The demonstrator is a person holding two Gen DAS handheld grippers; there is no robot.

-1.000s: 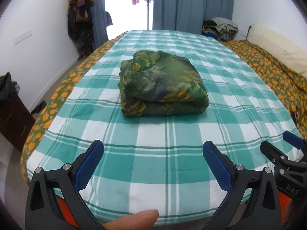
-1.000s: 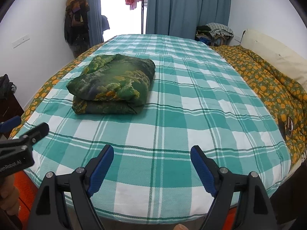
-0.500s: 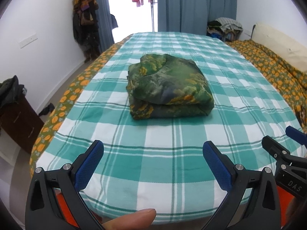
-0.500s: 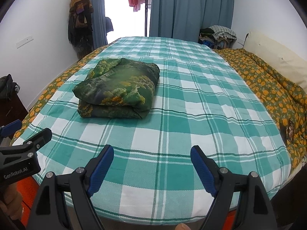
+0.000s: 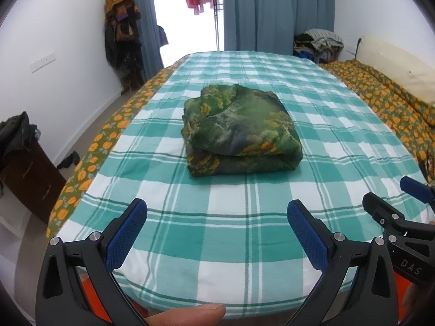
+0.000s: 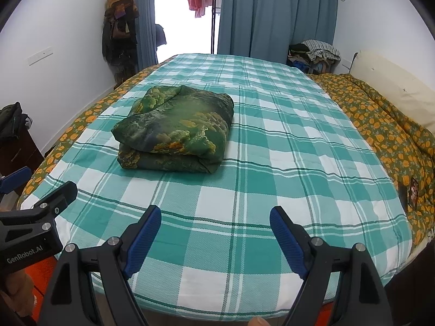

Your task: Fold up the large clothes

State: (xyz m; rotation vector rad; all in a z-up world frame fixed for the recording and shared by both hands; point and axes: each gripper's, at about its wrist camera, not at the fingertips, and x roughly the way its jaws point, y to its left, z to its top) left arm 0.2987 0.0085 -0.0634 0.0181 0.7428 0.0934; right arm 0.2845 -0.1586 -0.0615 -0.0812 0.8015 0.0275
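Ahead of left gripper (image 5: pixel 217 231), bundle (image 5: pixel 240 133) folded (looks done); both grippers released, right gripper (image 6: pixel 216 233) empty; lift away, don't snag.

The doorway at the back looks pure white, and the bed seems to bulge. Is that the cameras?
Left wrist view: the doorway between the blue curtains is overexposed daylight, and the lens curves the green-and-white checked bedspread with dark corners. Right wrist view: same glare and bending; the folded green patterned cloth stays sharp, softly lit, with faint shadows.
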